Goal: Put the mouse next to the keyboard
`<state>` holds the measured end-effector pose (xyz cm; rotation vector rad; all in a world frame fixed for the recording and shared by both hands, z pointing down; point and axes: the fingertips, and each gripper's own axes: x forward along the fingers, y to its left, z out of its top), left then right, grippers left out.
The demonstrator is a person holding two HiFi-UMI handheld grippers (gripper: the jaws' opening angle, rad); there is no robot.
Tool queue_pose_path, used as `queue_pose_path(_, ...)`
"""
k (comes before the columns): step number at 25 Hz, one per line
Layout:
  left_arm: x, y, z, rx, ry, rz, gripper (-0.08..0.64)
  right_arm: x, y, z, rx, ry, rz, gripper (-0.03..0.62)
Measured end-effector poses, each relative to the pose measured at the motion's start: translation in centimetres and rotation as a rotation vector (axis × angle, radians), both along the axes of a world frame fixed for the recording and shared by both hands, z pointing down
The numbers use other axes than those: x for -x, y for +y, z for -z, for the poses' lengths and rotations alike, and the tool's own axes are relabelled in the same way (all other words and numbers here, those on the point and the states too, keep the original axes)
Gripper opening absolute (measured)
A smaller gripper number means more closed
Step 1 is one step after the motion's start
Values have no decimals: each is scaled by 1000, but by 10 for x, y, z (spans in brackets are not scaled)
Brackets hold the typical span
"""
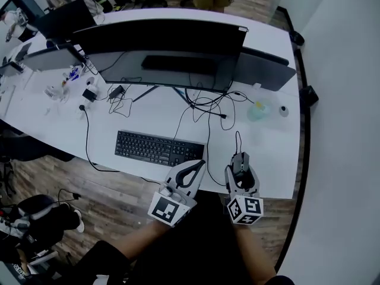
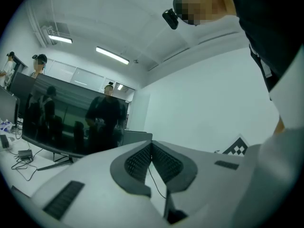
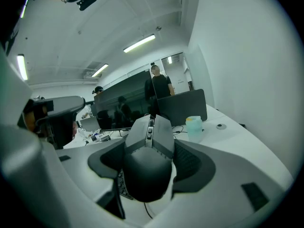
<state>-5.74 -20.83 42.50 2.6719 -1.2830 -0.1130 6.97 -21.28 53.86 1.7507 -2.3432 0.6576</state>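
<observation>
A dark grey wired mouse (image 1: 240, 162) (image 3: 148, 163) sits between the pads of my right gripper (image 1: 241, 166) (image 3: 149, 163), which is shut on it near the desk's front edge, right of the black keyboard (image 1: 158, 148). The mouse cable (image 1: 237, 139) runs back toward the monitor. My left gripper (image 1: 196, 170) (image 2: 152, 161) hovers at the keyboard's right end, tilted up, its ribbed pads pressed together with nothing between them. A corner of the keyboard (image 3: 122, 186) shows under the mouse in the right gripper view.
A wide monitor (image 1: 166, 52) stands mid-desk over tangled cables (image 1: 205, 105). A pale green jar (image 1: 257, 110) (image 3: 194, 127) and a small round puck (image 1: 284, 110) lie at the right. Adapters and clutter (image 1: 89, 94) lie left. People stand beyond the white desk (image 1: 267, 147).
</observation>
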Motion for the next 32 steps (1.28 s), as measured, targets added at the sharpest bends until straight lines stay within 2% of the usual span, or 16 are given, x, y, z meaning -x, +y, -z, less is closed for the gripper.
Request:
queue_pose_path(2,-6,-7,-7,15,-9,-2,5,-3,-8,-15,25,12,3,309)
queue_pose_path(5,-9,-17,-27,66,-64,11,5,-2,-18,-41,83,5,4,308)
queue_pose_path(12,-20,-37,-49,119,-107,8,5,5,-34,-104,194,52,46,310)
queue_pose_path(17,-28,-43,-60,127,-104,-1,5,8,-40,-147,257,144,117,310)
queue_pose_path(23,-36,-53,-64,144,-110,0,5,9,-43,-185,327,213,168,309)
queue_pose_path(27,-32,-56,-74,192,-136,24,5,9,-41,-203,366,244,198,310)
queue_pose_path(32,-27,-66,-73,185,-135,62,5,9,-41,-218,405,251,207,310)
